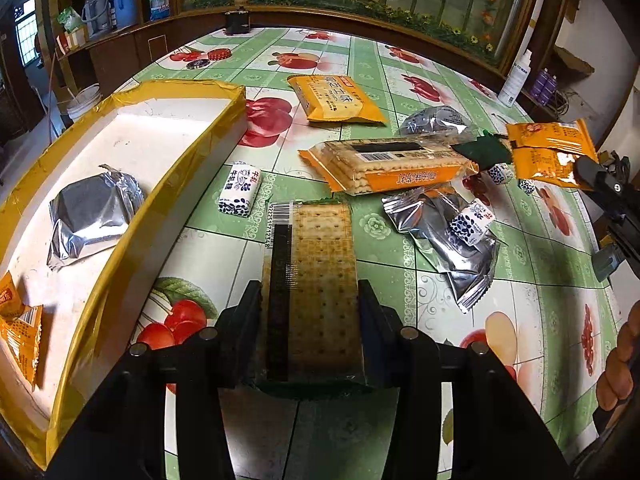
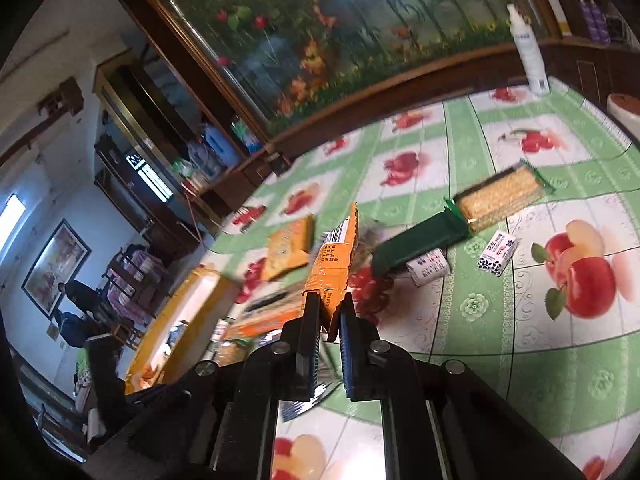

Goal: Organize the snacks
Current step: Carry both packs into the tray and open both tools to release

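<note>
My left gripper (image 1: 308, 300) is shut on a clear packet of square crackers (image 1: 320, 264) with green ends, its pads pressing on both long sides; the packet's far end rests on the tablecloth. To its left stands the white tray (image 1: 236, 96) with a yellow taped rim, holding a silver packet (image 1: 92, 216) and orange packets (image 1: 20, 328). My right gripper (image 2: 330, 312) is shut on the edge of a small orange snack packet (image 2: 332, 264), held above the table. In the left wrist view, that gripper (image 1: 592, 172) is at the right edge beside other orange packets (image 1: 548, 148).
Loose on the fruit-print tablecloth (image 1: 400, 292) lie an orange packet (image 1: 336, 98), a long cracker pack (image 1: 384, 164), silver packets (image 1: 440, 232), a dark green packet (image 2: 420, 240) and wrapped milk candies (image 1: 240, 192). A white spray bottle (image 2: 528, 48) stands near the far edge.
</note>
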`<state>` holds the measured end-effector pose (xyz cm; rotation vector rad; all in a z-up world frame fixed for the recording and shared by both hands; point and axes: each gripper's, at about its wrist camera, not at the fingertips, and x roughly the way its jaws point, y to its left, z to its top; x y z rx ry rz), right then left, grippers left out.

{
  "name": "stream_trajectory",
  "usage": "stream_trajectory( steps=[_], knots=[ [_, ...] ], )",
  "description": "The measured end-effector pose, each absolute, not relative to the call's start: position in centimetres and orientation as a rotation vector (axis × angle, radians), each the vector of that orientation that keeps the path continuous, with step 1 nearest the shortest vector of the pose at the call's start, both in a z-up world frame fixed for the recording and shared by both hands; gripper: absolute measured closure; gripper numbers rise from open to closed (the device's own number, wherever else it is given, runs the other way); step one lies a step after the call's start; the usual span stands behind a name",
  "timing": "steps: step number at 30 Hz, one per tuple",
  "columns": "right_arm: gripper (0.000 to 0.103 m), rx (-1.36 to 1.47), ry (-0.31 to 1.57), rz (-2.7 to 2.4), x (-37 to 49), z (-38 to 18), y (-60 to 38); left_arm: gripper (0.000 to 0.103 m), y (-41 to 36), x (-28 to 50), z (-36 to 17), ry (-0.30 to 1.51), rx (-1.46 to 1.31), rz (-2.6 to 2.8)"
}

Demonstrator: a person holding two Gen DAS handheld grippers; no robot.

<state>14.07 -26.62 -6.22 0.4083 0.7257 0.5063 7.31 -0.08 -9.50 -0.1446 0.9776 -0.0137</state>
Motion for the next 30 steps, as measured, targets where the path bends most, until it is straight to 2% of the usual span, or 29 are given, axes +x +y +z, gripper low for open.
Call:
stream_trajectory(
  steps=[8, 30],
  knots=[
    [0.094, 0.482, 0.632, 0.569, 9.4, -3.8, -27.4, 0.059, 0.4, 4.8, -7.8, 0.929, -0.148, -0.035],
    [0.094, 0.469, 0.646, 0.669, 6.8, -3.0, -22.8, 0.059, 4.3, 0.4, -1.3, 0.787, -0.179, 0.010]
  ],
)
